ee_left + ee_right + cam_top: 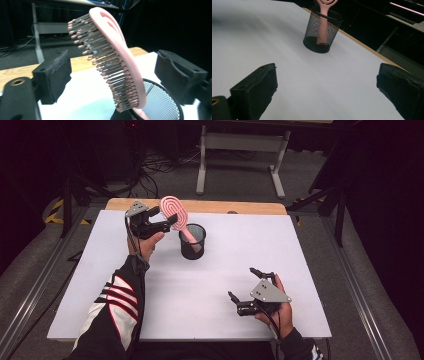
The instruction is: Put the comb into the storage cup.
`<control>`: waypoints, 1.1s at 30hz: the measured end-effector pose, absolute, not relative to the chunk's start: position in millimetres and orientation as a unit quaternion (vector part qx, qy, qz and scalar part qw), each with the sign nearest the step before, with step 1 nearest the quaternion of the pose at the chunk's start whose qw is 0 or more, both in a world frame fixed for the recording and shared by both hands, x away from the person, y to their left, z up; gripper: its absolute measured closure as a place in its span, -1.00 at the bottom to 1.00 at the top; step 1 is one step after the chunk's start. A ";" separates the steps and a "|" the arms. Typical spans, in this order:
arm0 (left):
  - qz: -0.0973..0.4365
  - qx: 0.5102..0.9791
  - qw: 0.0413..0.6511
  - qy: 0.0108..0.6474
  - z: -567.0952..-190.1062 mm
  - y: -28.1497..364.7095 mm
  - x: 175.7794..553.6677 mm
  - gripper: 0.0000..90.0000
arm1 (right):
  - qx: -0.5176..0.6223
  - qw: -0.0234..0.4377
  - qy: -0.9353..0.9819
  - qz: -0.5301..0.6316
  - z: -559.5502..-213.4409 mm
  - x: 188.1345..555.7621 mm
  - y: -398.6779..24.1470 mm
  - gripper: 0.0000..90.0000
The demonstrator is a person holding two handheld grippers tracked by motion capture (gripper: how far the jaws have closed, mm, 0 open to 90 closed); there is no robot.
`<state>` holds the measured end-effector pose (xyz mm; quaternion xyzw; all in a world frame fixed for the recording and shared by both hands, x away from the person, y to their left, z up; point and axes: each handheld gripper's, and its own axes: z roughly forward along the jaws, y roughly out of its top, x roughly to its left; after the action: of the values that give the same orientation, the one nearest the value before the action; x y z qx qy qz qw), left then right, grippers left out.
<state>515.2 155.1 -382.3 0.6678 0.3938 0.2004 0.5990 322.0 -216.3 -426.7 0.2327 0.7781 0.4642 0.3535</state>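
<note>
A pink hairbrush (174,210) stands handle-down in a black mesh cup (192,242) at the back left of the white table (200,290), its head leaning left out of the rim. My left gripper (165,217) is level with the brush head, jaws open on either side of it. In the left gripper view the brush (117,55) rises from the cup (160,102) with a gap to each pad of the gripper (112,77). My right gripper (241,282) rests open and empty near the front right, and its own view (325,82) faces the cup (322,32) and brush handle (324,22).
A wooden strip (225,207) runs along the table's far edge. Beyond it on the floor stand a white desk frame (240,150) and loose cables (160,167). White tabletop stretches between the cup and the right gripper.
</note>
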 end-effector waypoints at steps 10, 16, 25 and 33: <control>0.207 0.678 0.593 0.382 -380.6 156.0 510.0 -0.83 | 0.232 0.355 0.778 0.464 -426.5 321.7 -216.0 -0.91; 0.218 0.695 0.581 0.362 -378.2 153.0 503.7 -0.84 | 0.231 0.355 0.778 0.463 -426.5 321.5 -215.6 -0.91; 0.233 0.707 0.574 0.342 -377.2 158.3 491.1 -0.85 | 0.230 0.354 0.780 0.463 -426.6 321.5 -215.0 -0.91; 0.248 0.713 0.566 0.331 -378.1 162.5 482.9 -0.84 | 0.231 0.353 0.780 0.462 -426.8 321.9 -215.1 -0.91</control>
<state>482.9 162.5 -378.1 0.7132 0.3306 0.2483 0.5660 321.9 -215.1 -426.8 0.2314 0.7798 0.4621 0.3534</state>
